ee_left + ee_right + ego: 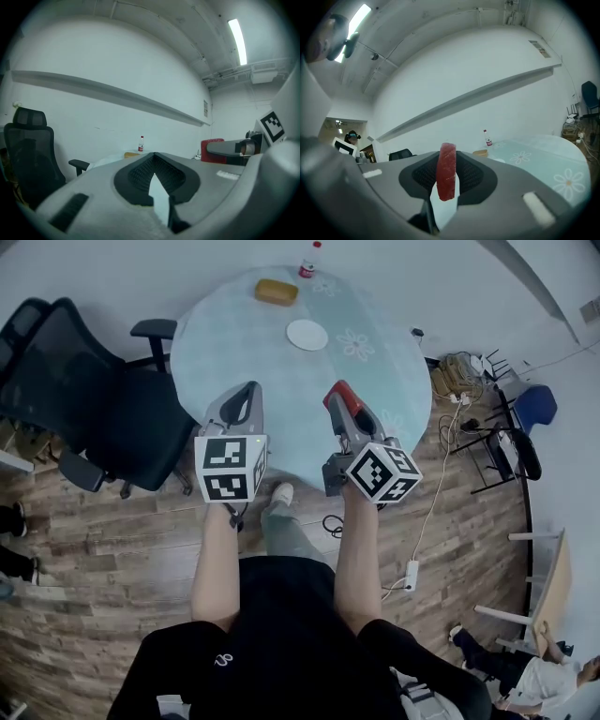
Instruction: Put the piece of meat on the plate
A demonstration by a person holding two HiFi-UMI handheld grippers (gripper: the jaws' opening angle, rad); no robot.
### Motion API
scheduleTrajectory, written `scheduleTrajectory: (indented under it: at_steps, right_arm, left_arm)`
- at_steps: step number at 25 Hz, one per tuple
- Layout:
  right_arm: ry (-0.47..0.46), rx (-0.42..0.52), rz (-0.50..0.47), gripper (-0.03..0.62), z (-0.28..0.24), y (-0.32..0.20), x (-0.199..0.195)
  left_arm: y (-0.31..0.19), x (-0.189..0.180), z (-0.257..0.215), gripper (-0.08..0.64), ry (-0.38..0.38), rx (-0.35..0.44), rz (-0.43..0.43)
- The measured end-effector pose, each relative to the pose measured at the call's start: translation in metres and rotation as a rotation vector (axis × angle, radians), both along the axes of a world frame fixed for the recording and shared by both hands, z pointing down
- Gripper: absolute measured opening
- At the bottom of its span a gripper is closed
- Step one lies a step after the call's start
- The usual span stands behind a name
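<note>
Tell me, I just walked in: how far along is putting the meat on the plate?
Done: meat gripped in the right tool. In hand: it hangs over the table's near side. Left: reach the empty white plate farther across and set it down.

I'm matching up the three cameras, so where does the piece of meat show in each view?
Head view: the piece of meat is near the centre, red, clamped in the right gripper.
Left gripper view: right of centre, at the right gripper's tip.
Right gripper view: dead centre, upright between the jaws.
Shared landmark: the red-labelled bottle.
</note>
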State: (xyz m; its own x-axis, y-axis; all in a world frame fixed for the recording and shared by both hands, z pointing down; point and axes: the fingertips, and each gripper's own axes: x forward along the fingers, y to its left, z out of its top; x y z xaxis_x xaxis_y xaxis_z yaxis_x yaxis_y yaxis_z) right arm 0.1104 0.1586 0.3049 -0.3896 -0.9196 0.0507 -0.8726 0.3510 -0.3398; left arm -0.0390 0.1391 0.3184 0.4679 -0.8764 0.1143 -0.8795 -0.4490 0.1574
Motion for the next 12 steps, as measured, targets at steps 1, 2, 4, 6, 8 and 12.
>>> scheduleTrajectory:
  at_steps: [1,2,4,6,8,12]
  right_arm:
    - [-0.001,-0.010,0.000,0.103,0.006,-0.017,0.007]
    - [-0.004,-0.023,0.002,0.103,0.013,-0.034,0.016]
    - [-0.009,-0.051,0.011,0.103,0.024,-0.071,0.037]
    - [-0.013,-0.077,0.020,0.103,0.031,-0.109,0.059]
    - [-0.018,-0.096,0.028,0.103,0.036,-0.146,0.080]
    - [-0.038,-0.107,0.037,0.103,0.039,-0.207,0.117]
  left_arm:
    - [-0.016,0.007,0.007,-0.003,-0.004,-0.014,-0.001]
    - [-0.033,0.015,0.014,-0.003,-0.006,-0.029,-0.001]
    - [-0.069,0.033,0.026,-0.003,-0.004,-0.059,0.001]
    - [-0.106,0.055,0.035,-0.003,-0.004,-0.086,0.007]
    - [-0.141,0.078,0.041,-0.003,-0.011,-0.107,0.017]
    - [-0.197,0.119,0.042,-0.002,-0.030,-0.112,0.031]
